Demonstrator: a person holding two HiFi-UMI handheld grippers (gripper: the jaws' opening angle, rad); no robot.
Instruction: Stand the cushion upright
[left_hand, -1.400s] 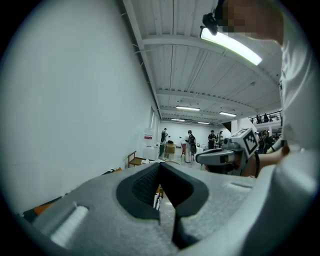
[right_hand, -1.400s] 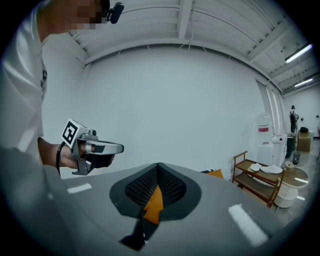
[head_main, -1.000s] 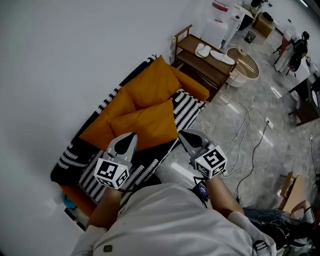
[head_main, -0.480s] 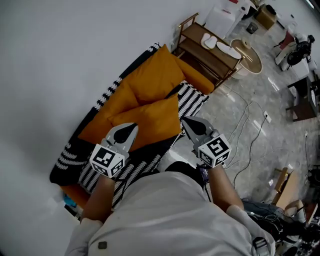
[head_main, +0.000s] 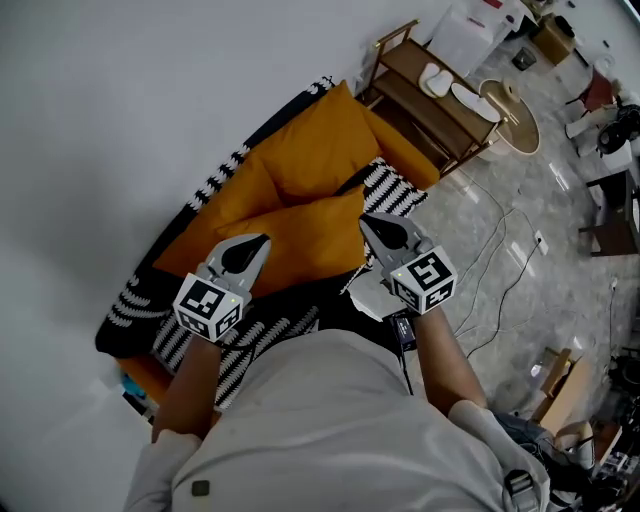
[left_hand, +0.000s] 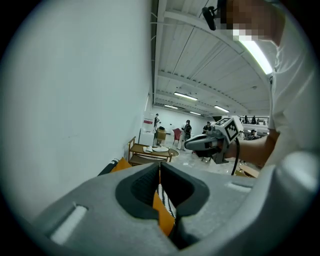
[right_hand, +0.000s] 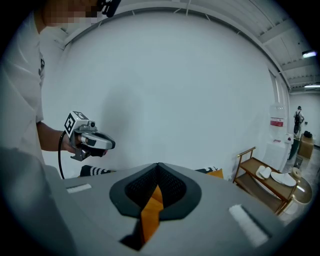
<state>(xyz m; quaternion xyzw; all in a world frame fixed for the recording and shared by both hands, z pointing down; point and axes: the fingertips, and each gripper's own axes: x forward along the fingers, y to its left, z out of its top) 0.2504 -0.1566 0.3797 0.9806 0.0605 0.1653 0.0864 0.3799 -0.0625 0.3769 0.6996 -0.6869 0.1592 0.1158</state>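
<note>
An orange cushion (head_main: 305, 240) lies flat on a sofa covered by a black-and-white striped throw (head_main: 265, 335). A second orange cushion (head_main: 315, 150) leans against the white wall behind it. My left gripper (head_main: 258, 243) hovers over the flat cushion's near left part, jaws shut, nothing held. My right gripper (head_main: 368, 225) is at the cushion's right edge, also shut and empty. In the left gripper view the shut jaws (left_hand: 160, 167) show orange and stripes through their gap, with the right gripper (left_hand: 200, 144) beyond. In the right gripper view the shut jaws (right_hand: 159, 167) show orange below, the left gripper (right_hand: 106, 145) at left.
A wooden shelf rack (head_main: 440, 85) with white slippers stands past the sofa's far end, a round basin (head_main: 515, 110) beside it. Cables (head_main: 500, 270) trail over the grey floor at right. The white wall (head_main: 120, 120) runs along the sofa's back.
Both grippers have moved forward and lower toward the flat cushion, the left over its near left part, the right to its right edge. Both stay shut.
</note>
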